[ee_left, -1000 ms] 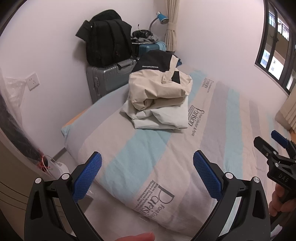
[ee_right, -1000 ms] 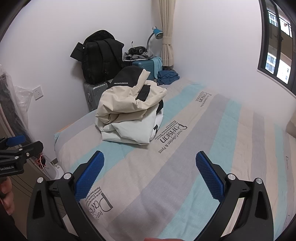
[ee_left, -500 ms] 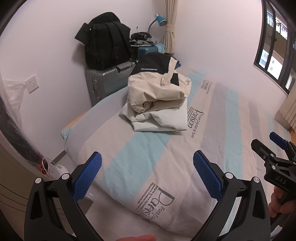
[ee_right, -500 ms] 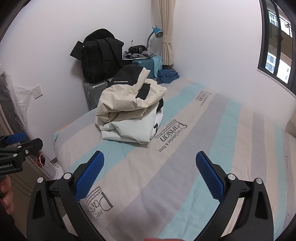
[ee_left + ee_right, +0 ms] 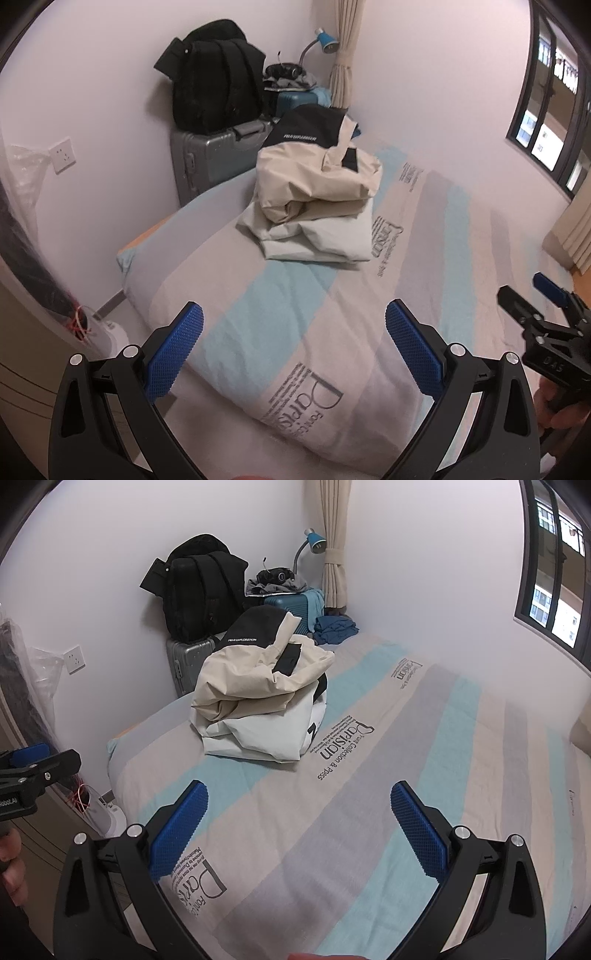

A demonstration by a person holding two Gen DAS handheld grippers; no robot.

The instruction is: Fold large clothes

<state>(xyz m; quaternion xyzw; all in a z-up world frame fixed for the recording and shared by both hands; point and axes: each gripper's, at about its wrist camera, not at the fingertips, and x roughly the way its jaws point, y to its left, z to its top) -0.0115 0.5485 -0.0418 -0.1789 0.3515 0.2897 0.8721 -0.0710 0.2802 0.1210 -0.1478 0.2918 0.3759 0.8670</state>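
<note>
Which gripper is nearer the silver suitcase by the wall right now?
Left, as a judgement. The left gripper hangs over the bed corner below the silver suitcase; the right gripper sits farther along the bed, away from it.

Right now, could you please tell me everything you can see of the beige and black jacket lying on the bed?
The beige and black jacket is roughly folded into a bulky, wrinkled bundle of what looks like thin woven fabric. Its black upper part carries small white lettering, and a black patch shows on the beige front. It lies on top of a folded white garment, and both rest on the striped bed cover near the silver suitcase. Neither the left gripper nor the right gripper touches it; both are open.
</note>
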